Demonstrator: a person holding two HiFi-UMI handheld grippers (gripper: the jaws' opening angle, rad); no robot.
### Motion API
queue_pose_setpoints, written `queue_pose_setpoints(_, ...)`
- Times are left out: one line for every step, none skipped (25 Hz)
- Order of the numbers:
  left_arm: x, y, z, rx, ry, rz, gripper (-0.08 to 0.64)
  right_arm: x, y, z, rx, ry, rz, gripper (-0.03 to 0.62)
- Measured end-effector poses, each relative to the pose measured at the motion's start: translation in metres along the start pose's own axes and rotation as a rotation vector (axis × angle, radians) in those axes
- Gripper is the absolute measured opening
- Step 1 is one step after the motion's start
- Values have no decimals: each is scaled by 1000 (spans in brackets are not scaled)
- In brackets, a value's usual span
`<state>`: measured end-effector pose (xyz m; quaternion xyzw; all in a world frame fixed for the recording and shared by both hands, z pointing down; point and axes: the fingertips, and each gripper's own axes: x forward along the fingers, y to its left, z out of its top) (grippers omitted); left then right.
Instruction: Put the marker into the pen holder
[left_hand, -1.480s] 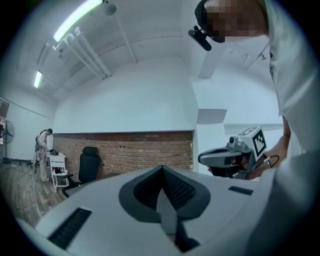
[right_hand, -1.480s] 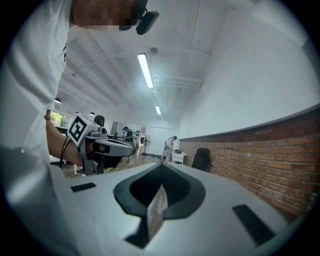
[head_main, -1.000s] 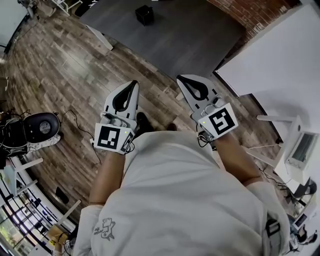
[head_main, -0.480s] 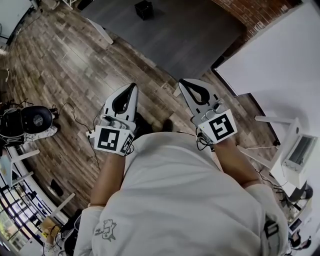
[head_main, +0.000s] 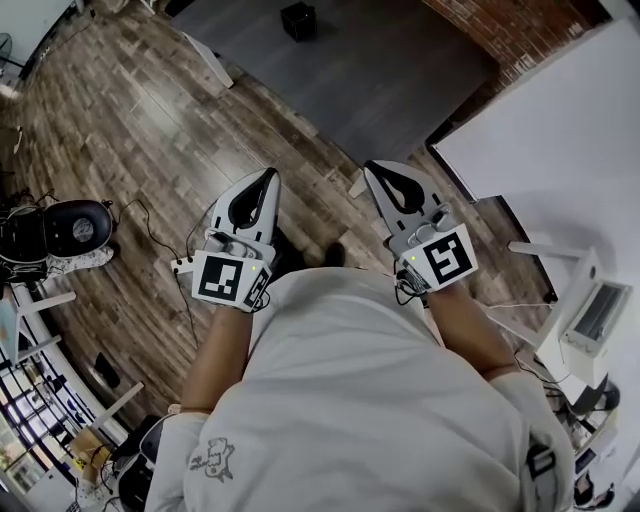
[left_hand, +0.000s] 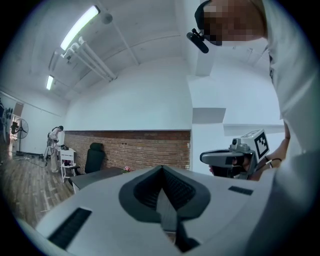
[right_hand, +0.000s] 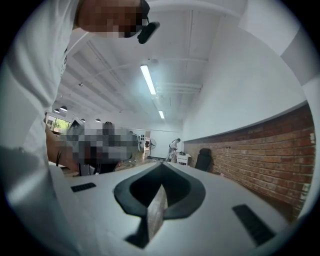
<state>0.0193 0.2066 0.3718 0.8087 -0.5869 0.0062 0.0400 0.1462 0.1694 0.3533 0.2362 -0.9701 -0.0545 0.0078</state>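
Nearest, the white shirt (head_main: 380, 400) carried a small print (head_main: 213, 457) too blurred to read. Ahead, the left gripper (head_main: 266, 178) and right gripper (head_main: 374, 170) pointed level over the wood floor (head_main: 130, 120), both shut tight with nothing between the jaws. Neither marker nor pen holder showed in any view. A marker would likely be light, stiff and smooth, prone to rolling; mid-barrel seemed the safest hold.
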Motion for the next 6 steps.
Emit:
queue_pose_setpoints(0,1,0,-6,-1,0,11,0,-2,-1,1,2,-4,5)
queue_pose_setpoints(1,2,0,-10,-2,0,11,1,-3,-1,3,4,-7,5)
queue_pose_setpoints(0,5,0,-11,-3,0,11,3,-3,-1,6,4,-10,5)
queue_pose_setpoints(-1,7,1,-10,-3,2,11,5,-2,-1,9,3,-11,5)
queue_pose_setpoints(-2,11,2,-7,-2,3,11,7,-2,-1,12,1,-11,5)
queue_pose_setpoints(-3,14,2,-4,0,5,11,10,-1,0,15,-1,-11,5)
